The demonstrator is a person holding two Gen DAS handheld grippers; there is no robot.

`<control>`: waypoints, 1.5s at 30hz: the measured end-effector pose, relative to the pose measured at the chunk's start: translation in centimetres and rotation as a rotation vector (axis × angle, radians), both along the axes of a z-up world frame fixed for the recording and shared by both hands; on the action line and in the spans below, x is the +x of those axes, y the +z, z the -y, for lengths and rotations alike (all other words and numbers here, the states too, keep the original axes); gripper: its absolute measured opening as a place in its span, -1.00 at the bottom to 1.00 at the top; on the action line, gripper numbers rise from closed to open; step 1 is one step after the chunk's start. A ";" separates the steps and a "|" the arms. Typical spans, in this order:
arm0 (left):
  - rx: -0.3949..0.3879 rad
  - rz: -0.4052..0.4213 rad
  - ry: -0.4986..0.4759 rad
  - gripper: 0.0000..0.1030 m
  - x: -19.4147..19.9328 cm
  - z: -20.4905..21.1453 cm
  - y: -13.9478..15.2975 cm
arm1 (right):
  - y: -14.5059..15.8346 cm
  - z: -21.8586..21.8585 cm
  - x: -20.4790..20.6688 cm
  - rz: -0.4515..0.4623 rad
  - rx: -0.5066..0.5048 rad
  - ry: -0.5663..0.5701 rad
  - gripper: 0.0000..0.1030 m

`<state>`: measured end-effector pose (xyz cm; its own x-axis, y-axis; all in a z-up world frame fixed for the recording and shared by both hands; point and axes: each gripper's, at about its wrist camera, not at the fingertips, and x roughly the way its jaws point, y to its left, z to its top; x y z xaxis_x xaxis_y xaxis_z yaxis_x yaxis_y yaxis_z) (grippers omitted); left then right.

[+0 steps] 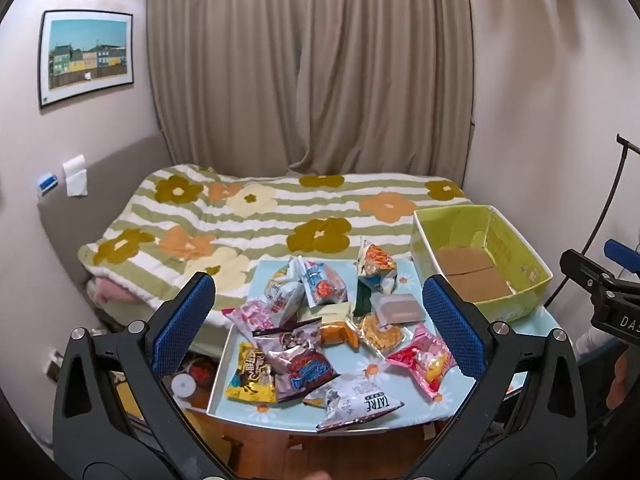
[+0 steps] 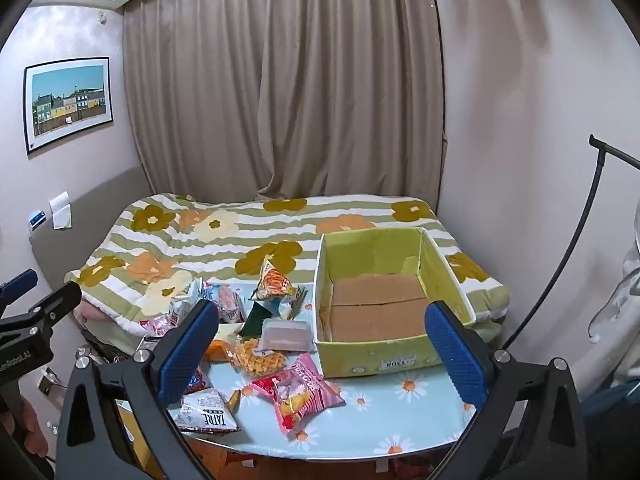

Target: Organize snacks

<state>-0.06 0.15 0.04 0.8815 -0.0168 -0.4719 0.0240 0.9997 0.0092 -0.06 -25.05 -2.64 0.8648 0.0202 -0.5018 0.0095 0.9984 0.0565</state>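
Observation:
A pile of several snack packets (image 1: 316, 340) lies on a small table with a light blue daisy cloth (image 1: 380, 368). A pink packet (image 1: 422, 360), a white TATRE bag (image 1: 360, 406) and a yellow bag (image 1: 252, 376) lie at the near side. An empty green cardboard box (image 1: 480, 264) stands at the table's right end. My left gripper (image 1: 318, 324) is open and empty, held above the near edge over the pile. My right gripper (image 2: 320, 348) is open and empty, in front of the box (image 2: 384, 304) and the pink packet (image 2: 298, 394).
A bed with a flowered green-striped blanket (image 1: 280, 216) stands right behind the table. Curtains (image 1: 308, 64) hang behind it. A black lamp stand (image 2: 576, 224) curves up at the right. Clutter lies on the floor left of the table (image 1: 188, 380).

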 end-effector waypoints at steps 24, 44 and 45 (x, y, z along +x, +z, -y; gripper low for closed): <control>0.009 -0.015 0.009 0.99 0.1 -0.4 -0.2 | -0.5 -0.2 -0.2 -0.017 -0.023 -0.007 0.99; 0.005 -0.025 0.011 0.99 0.4 -1.1 -1.5 | -0.9 -0.7 -0.2 -0.025 -0.027 -0.009 0.99; 0.007 -0.025 0.010 0.99 0.4 -1.0 -1.4 | -0.9 -0.7 -0.2 -0.025 -0.027 -0.009 0.99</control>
